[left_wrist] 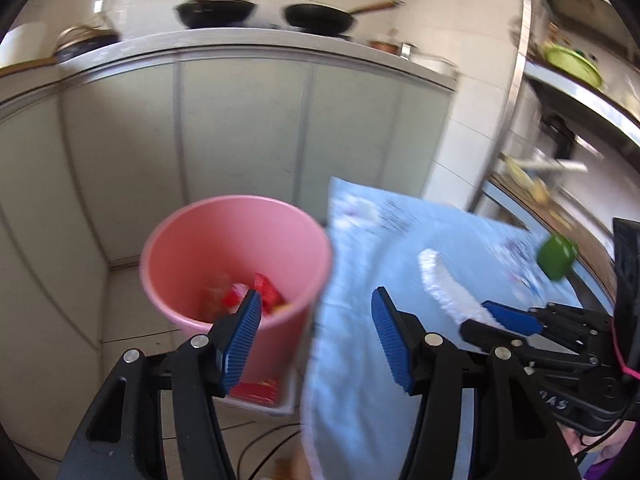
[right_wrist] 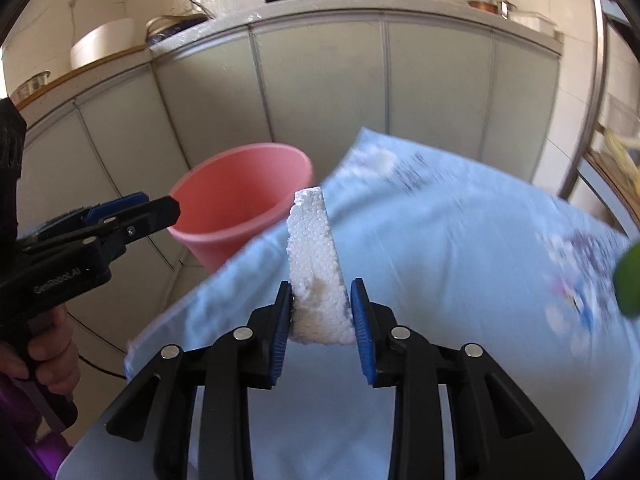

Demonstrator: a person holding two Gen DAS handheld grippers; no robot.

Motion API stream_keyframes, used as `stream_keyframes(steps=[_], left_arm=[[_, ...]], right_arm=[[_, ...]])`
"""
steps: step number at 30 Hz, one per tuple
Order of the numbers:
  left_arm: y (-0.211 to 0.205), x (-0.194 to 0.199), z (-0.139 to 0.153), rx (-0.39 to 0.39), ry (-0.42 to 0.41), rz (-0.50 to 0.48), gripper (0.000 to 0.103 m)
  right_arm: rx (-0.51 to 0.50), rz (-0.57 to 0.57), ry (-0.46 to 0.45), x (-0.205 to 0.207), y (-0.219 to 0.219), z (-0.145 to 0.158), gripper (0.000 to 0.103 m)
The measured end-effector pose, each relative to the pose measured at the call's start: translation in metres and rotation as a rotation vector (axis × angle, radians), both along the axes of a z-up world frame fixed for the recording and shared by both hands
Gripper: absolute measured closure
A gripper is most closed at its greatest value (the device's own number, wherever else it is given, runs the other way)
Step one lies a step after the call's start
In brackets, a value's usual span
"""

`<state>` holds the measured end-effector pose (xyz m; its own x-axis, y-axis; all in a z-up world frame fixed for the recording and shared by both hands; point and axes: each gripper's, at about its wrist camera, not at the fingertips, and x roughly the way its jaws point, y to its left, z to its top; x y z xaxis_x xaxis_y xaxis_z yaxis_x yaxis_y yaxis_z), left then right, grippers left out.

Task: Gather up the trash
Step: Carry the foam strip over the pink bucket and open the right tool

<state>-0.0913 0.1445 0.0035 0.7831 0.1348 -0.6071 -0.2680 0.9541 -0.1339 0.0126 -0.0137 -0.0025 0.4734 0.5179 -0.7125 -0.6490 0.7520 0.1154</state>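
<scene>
A pink bucket (left_wrist: 224, 248) stands on the floor left of the table, with red wrappers (left_wrist: 264, 296) inside; it also shows in the right wrist view (right_wrist: 240, 200). My right gripper (right_wrist: 322, 300) is shut on a white foam piece (right_wrist: 316, 264) and holds it above the light blue tablecloth (right_wrist: 460, 260). In the left wrist view the foam piece (left_wrist: 444, 284) and the right gripper (left_wrist: 494, 320) are at the right. My left gripper (left_wrist: 316, 316) is open and empty, above the bucket's rim and the table edge; it appears at the left of the right wrist view (right_wrist: 132, 208).
A green object (left_wrist: 556, 258) lies on the cloth at the far right. A small white scrap (left_wrist: 366, 208) sits near the cloth's far corner. Grey cabinets (left_wrist: 240, 128) with pans on the counter stand behind. A red-and-white box (left_wrist: 260, 394) lies on the floor under the bucket.
</scene>
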Motion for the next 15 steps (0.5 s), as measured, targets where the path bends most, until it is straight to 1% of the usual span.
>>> stream_keyframes(steps=[6, 11, 15], left_arm=[[0.049, -0.004, 0.006, -0.026, -0.002, 0.111, 0.046], [0.074, 0.005, 0.004, -0.037, 0.014, 0.149, 0.046], [0.085, 0.013, 0.003, -0.047, 0.020, 0.164, 0.046]], right_arm=[[0.029, 0.091, -0.005, 0.020, 0.052, 0.016, 0.072], [0.029, 0.148, 0.012, 0.030, 0.094, 0.020, 0.072], [0.009, 0.178, 0.034, 0.035, 0.123, 0.012, 0.072]])
